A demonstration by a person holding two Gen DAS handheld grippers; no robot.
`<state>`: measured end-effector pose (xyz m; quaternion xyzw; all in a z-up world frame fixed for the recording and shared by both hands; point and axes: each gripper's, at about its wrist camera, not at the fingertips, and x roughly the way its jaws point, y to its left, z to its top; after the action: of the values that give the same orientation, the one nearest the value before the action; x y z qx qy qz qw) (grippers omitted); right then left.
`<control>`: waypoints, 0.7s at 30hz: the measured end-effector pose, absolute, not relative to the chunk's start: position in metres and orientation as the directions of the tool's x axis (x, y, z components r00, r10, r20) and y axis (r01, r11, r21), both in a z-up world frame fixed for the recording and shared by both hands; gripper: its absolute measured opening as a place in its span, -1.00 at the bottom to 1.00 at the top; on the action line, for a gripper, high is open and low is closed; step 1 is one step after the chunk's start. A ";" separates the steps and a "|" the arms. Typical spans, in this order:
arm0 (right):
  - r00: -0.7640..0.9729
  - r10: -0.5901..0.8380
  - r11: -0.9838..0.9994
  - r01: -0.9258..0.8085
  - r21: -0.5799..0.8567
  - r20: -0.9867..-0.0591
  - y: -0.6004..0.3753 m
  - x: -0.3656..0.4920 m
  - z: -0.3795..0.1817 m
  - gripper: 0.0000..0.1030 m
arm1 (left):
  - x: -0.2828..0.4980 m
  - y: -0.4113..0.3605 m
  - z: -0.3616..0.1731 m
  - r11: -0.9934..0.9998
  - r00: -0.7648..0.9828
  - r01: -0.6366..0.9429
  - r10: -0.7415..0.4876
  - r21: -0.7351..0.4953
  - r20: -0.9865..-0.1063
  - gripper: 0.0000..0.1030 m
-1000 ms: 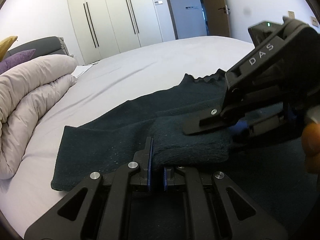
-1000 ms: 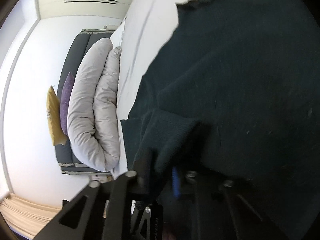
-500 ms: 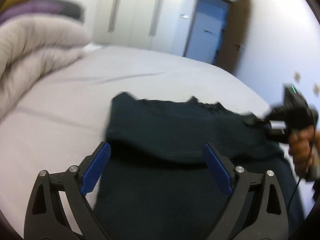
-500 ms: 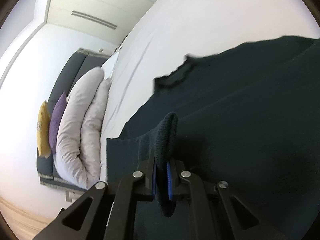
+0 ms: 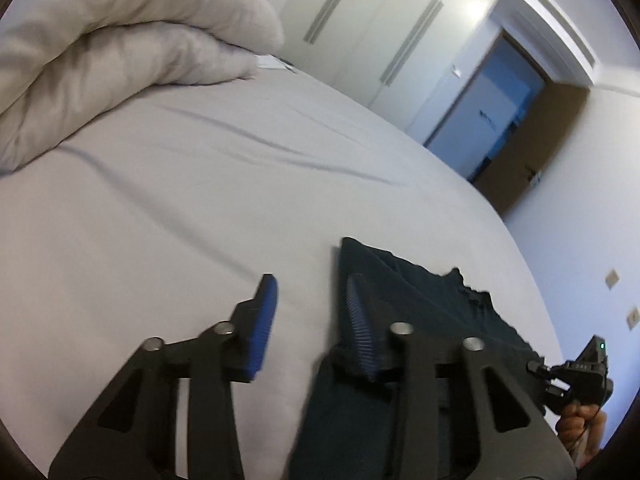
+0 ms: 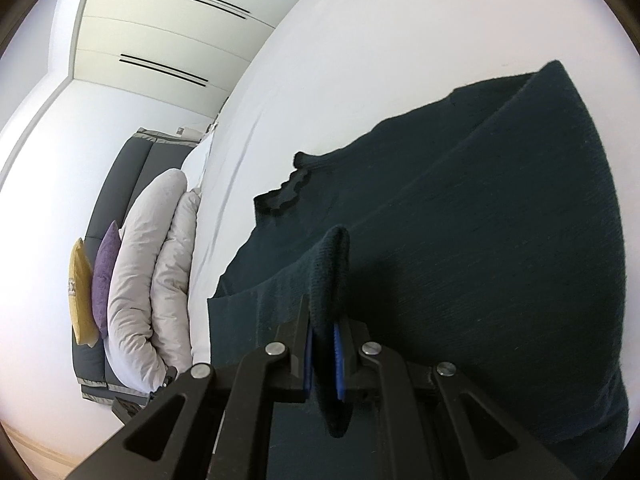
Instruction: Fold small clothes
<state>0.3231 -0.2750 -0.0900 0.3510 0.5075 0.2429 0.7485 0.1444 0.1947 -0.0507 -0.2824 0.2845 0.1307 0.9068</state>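
A dark green knit garment (image 6: 480, 240) lies spread on the white bed sheet (image 6: 360, 60); it also shows in the left wrist view (image 5: 420, 300). My right gripper (image 6: 322, 344) is shut on a raised fold of the garment's sleeve (image 6: 332, 264) and holds it above the cloth. My left gripper (image 5: 310, 320) is open and empty, with blue pads (image 5: 262, 320); its right finger is at the garment's left edge, its left finger over bare sheet. The right gripper's body (image 5: 580, 376) shows at the far right of the left wrist view.
A rolled grey duvet (image 5: 100, 52) lies at the head of the bed, with purple (image 6: 105, 272) and yellow (image 6: 78, 288) pillows against a grey headboard (image 6: 132, 168). White wardrobes (image 5: 360, 28) and an open door (image 5: 492, 112) stand beyond the bed.
My left gripper let go of the fold, opened and swung left to the garment's edge. My right gripper pulled back with the sleeve fold still clamped, and the garment shifted with it.
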 end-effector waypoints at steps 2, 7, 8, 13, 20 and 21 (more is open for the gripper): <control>0.366 0.715 0.640 -0.001 0.768 -0.595 -0.275 0.325 -0.092 -0.82 | 0.162 0.181 -0.047 0.844 0.795 -0.351 0.039 -0.406 -0.606 -0.36; 0.360 0.704 0.647 0.034 0.762 -0.613 -0.273 0.327 -0.104 -0.76 | 0.215 0.125 -0.053 0.951 0.718 -0.243 0.044 -0.191 -0.694 -0.36; 0.360 0.704 0.643 0.042 0.765 -0.612 -0.274 0.326 -0.106 -0.74 | 0.224 0.120 -0.061 0.957 0.691 -0.242 0.055 -0.159 -0.721 -0.36; 0.355 0.786 0.516 0.072 0.853 -0.506 -0.289 0.310 -0.118 -0.30 | 0.238 0.111 -0.099 0.967 0.619 -0.236 0.073 -0.097 -0.782 -0.37; 0.387 0.791 0.485 0.074 0.871 -0.474 -0.284 0.274 -0.122 -0.23 | 0.237 0.110 -0.104 0.969 0.632 -0.228 0.077 -0.090 -0.771 -0.37; 0.391 0.785 0.498 0.060 0.865 -0.480 -0.276 0.268 -0.121 -0.23 | 0.236 0.109 -0.104 0.970 0.632 -0.228 0.083 -0.083 -0.770 -0.37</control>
<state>0.2680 -0.2763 -0.1206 0.4315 0.4900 0.2541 0.7135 0.2363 0.1089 -0.1044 -0.0866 0.4201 0.0864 0.8992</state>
